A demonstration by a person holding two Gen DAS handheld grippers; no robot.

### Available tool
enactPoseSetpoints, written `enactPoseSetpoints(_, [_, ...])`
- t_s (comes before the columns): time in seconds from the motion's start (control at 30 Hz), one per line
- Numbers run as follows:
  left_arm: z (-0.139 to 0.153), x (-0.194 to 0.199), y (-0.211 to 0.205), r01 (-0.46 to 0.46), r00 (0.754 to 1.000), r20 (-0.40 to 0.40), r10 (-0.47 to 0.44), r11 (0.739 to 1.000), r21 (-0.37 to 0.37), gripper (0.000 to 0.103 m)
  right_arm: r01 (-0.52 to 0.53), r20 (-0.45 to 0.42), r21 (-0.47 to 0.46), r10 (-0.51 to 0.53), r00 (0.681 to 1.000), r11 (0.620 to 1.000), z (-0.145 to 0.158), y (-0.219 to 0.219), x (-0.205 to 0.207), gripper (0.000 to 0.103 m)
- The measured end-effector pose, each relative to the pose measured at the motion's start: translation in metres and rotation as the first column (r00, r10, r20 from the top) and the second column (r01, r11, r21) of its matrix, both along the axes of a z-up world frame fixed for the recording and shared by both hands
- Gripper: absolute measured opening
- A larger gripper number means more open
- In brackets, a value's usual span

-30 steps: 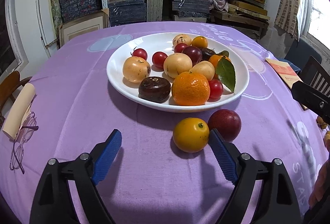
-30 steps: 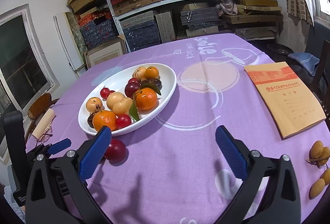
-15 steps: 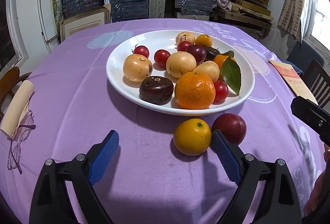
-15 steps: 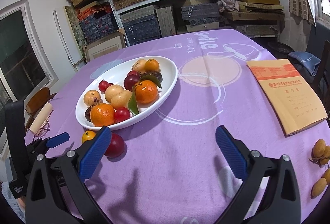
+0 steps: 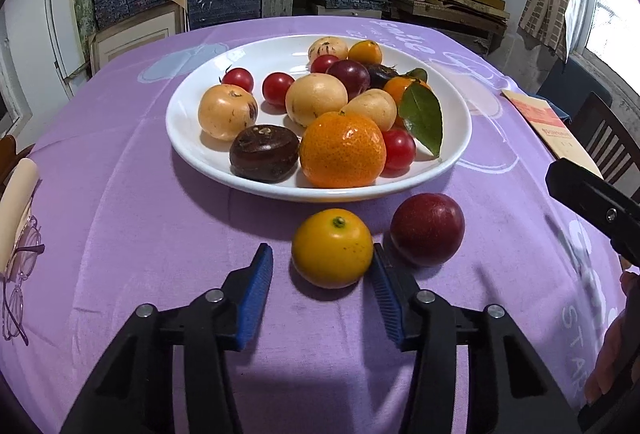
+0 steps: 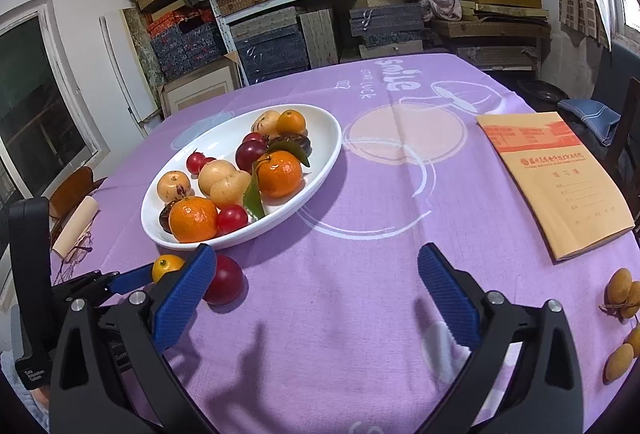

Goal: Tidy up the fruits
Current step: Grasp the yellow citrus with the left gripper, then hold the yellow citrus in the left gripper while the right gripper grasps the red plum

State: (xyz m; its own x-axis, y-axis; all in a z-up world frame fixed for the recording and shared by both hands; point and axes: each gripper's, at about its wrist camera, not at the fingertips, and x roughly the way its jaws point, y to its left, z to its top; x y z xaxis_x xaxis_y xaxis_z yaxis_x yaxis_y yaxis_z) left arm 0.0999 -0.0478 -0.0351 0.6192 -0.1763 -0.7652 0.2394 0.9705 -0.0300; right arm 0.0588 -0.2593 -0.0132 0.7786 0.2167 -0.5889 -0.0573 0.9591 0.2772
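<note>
A small yellow-orange citrus lies on the purple tablecloth just in front of the white plate, which holds several fruits. A dark red plum sits right beside the citrus. My left gripper straddles the citrus and its jaws are closing. The right pad touches the fruit, while a small gap remains at the left pad. In the right wrist view the same citrus and plum lie by the plate. My right gripper hovers open over bare cloth, with nothing between its fingers.
An orange notebook lies on the right side of the table, and several small brown fruits rest near its right edge. Glasses and a paper roll lie at the left. A chair stands at the right.
The left jaws have narrowed from wide open to close around the yellow-orange citrus. The right gripper has stayed where it was, still open.
</note>
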Motion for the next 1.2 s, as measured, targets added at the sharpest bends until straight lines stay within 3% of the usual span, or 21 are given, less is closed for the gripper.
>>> enactPoseSetpoints(0.27, [0.006,-0.007,0.002,-0.033,0.998,0.046,0.032,0.999,0.020,0.049,-0.003,-0.008,-0.005,0.003,1.000,1.000,-0.004,0.000,0.001,0.099])
enactPoseSetpoints(0.4, [0.009,-0.011,-0.001,-0.023,0.997,0.078,0.020,0.999,0.038,0.038,0.000,-0.009,-0.004,0.000,1.000,1.000,-0.005,0.000,0.001,0.099])
enactPoseSetpoints(0.9, [0.018,-0.027,-0.003,-0.007,0.987,0.158,-0.003,0.998,0.061,0.037,0.003,-0.016,-0.009,-0.003,1.000,1.000,-0.006,-0.002,0.002,0.099])
enactPoseSetpoints(1.1, [0.033,-0.036,0.027,-0.034,0.987,0.159,0.033,0.999,0.008,0.037,0.005,-0.016,-0.004,-0.005,1.000,1.000,-0.007,-0.004,0.003,0.099])
enactPoseSetpoints(1.2, [0.036,-0.042,0.051,-0.072,0.984,0.164,0.067,0.997,0.024,0.037,0.006,-0.021,-0.001,-0.006,1.000,1.000,-0.009,-0.006,0.004,0.099])
